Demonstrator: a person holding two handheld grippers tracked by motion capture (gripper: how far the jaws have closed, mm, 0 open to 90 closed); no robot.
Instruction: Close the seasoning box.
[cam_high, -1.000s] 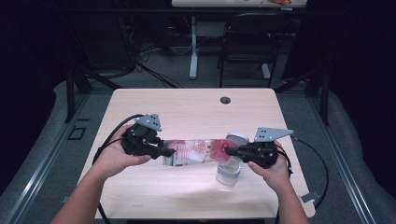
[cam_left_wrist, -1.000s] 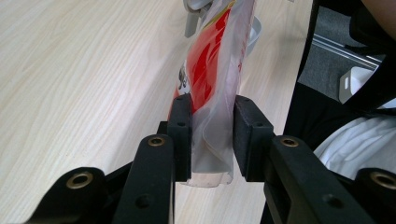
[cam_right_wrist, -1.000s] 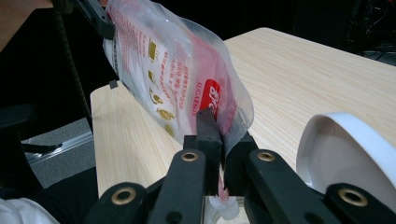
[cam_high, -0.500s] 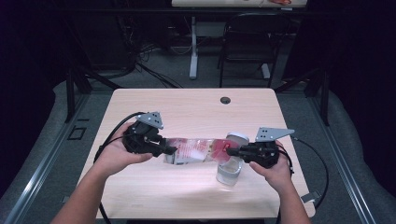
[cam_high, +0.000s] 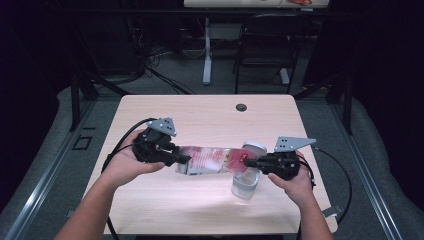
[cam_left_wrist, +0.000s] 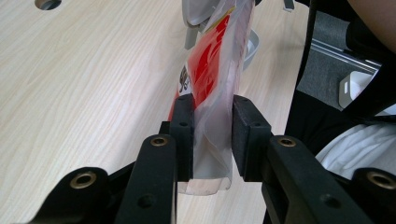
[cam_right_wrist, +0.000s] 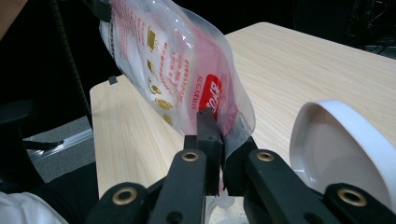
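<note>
We hold a clear plastic pouch (cam_high: 212, 160) with red print stretched level between our two grippers, above the middle of the table (cam_high: 200, 115). The left gripper (cam_high: 181, 159) has its jaws clamped on one end of the pouch, the film pinched between the pads. The right gripper (cam_high: 248, 162) has its jaws pressed together on the opposite end, near the red label. Just below that end stands a clear jar (cam_high: 245, 184), and a white lid (cam_high: 255, 148) lies beside it. The far half of the table is bare wood up to a small cable hole (cam_high: 241, 107) near the far edge. The jar sits nearer the right edge.
</note>
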